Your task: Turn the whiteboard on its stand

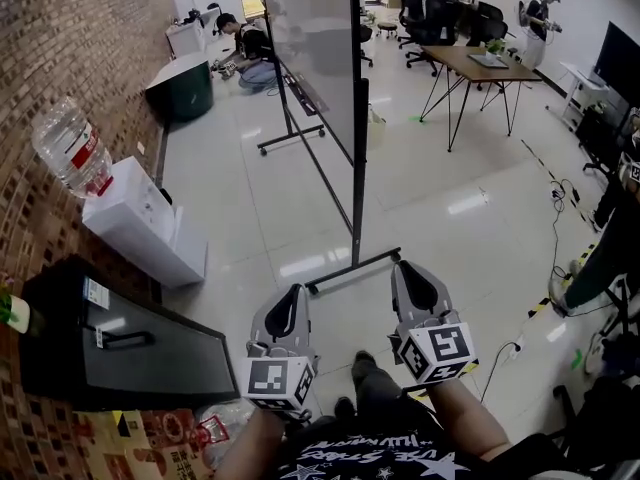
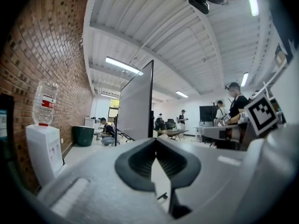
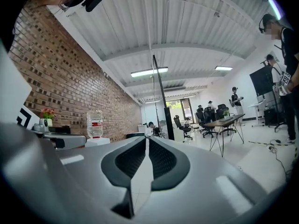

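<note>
Left tongs point(image 1: 295, 290) and right tongs point(image 1: 405, 268) are both pinched together, empty, apart from the whiteboard point(image 1: 310, 38).

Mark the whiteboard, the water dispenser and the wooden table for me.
whiteboard point(image 1: 315, 48), head view, middle of the board face.
water dispenser point(image 1: 135, 218), head view, white body below the bottle.
wooden table point(image 1: 455, 58), head view, bare part of the tabletop.

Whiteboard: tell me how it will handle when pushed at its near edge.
The whiteboard is a tall, thin panel, so it probably stays stiff but may wobble. Its stand rests on narrow floor bars, so a high, hard shove could tip it. On the glossy tile floor the feet likely slide or roll easily; wheels cannot be made out.
</note>
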